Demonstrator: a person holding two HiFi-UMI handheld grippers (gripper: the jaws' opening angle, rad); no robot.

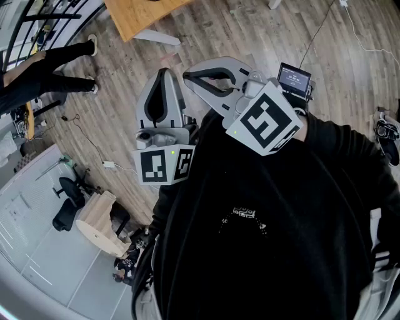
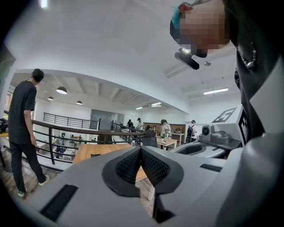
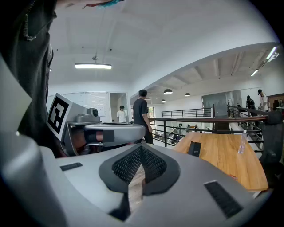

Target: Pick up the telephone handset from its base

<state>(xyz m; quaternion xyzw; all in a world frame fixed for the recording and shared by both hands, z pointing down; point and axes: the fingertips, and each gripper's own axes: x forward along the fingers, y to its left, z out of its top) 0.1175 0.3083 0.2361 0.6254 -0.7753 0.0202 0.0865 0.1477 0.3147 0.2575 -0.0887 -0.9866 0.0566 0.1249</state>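
No telephone or handset shows in any view. I hold both grippers up against my black top, pointing out over a wooden floor. My left gripper point(image 1: 164, 70) point(image 2: 141, 149) is shut, its ribbed pads meeting at the tip with nothing between them. My right gripper point(image 1: 187, 75) point(image 3: 141, 146) is also shut and empty, and it leans across towards the left one. The right gripper's body point(image 2: 208, 142) shows beside the left in the left gripper view. The left gripper's body point(image 3: 106, 133) shows in the right gripper view.
A wooden table point(image 1: 140, 15) point(image 3: 222, 155) stands ahead with a small black item point(image 3: 194, 149) and a clear bottle point(image 3: 242, 144) on it. A person in black point(image 2: 24, 128) point(image 1: 37, 69) stands by a metal railing point(image 3: 191, 122). A cable point(image 1: 87, 140) lies on the floor.
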